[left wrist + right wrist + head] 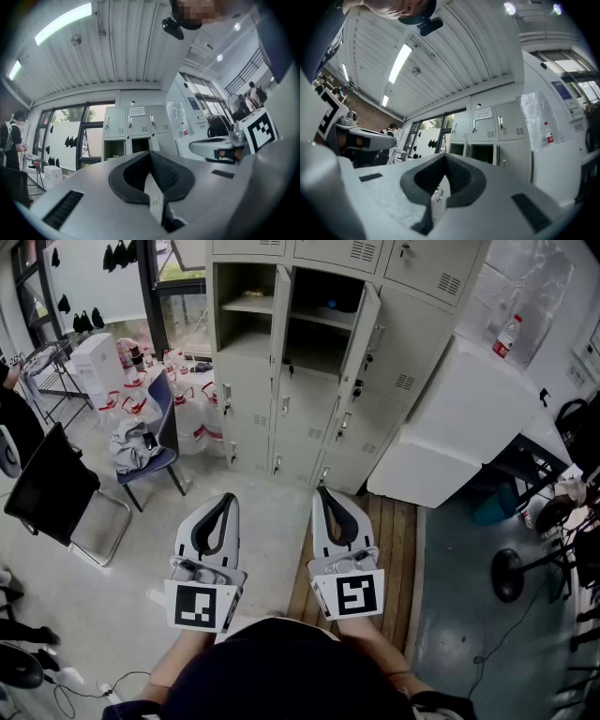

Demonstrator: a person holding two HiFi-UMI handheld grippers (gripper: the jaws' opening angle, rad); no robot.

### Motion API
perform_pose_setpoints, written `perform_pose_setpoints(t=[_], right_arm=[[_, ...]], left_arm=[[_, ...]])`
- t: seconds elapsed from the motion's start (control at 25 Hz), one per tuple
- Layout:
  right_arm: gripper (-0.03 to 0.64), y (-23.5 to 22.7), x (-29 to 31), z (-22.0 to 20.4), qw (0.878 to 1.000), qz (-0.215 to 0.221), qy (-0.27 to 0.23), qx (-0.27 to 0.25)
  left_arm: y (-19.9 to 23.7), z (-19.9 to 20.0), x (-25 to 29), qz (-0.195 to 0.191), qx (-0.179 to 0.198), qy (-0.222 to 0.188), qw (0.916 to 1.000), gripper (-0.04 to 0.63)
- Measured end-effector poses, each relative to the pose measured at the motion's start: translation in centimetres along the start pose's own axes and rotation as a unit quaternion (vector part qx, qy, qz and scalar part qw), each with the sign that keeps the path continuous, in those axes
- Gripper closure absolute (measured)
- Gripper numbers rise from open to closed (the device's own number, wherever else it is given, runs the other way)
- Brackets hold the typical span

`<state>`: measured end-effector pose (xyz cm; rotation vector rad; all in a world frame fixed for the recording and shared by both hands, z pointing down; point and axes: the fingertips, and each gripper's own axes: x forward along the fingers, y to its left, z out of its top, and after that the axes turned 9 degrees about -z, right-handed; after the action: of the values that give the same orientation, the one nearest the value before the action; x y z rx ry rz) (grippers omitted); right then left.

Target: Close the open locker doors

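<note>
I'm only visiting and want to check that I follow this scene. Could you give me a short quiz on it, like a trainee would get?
1. How many doors of the lockers stand open?
2. True or false: the right gripper has its jaws wide apart.
3. What stands on top of the white cabinet beside the lockers? A) a kettle B) a bottle C) a lamp

Key:
1. Two: the left door and the right door.
2. False: its jaws are together, with nothing between them.
3. B
</note>
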<state>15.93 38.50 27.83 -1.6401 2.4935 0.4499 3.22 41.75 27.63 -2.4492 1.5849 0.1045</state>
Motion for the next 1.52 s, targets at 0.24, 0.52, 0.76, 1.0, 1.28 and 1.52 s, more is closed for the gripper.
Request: perform_pose_setpoints(t=[0.24, 0.52, 0.76, 1.0, 1.28, 1.52], right_arm=[[0.617, -0.8, 0.3, -0.1, 1.000, -0.003, -0.004, 0.017], [0.615, -0.5, 1.8, -0.6, 0.999, 0.018, -0.004, 0.036], [0.586, -0.3, 4.7, -1.9, 0.999, 0.030, 0.001, 0.042], [0.552, 0.3, 9.4, -3.3, 0.998, 0.042, 0.003, 0.046], [0.538, 0.4, 16.9, -4.6, 0.998, 0.038, 0.003, 0.054], [0.535, 0.0, 23.0, -5.6, 0.998, 0.024, 0.004, 0.059]], left_arm=[[-0.3, 0.3, 0.7, 0.001, 0.007, -0.005, 1.0000, 0.594], [0.4, -0.4, 1.4, 0.003, 0.002, 0.003, 1.0000, 0.594], [2.2, -1.6, 3.6, 0.000, -0.002, 0.007, 1.0000, 0.594], [5.6, -2.8, 7.0, -0.001, -0.011, 0.004, 0.9999, 0.594], [11.3, -4.1, 12.1, -0.006, -0.005, 0.002, 1.0000, 0.594], [16.1, -5.2, 16.3, -0.012, -0.012, -0.001, 0.9999, 0.594]])
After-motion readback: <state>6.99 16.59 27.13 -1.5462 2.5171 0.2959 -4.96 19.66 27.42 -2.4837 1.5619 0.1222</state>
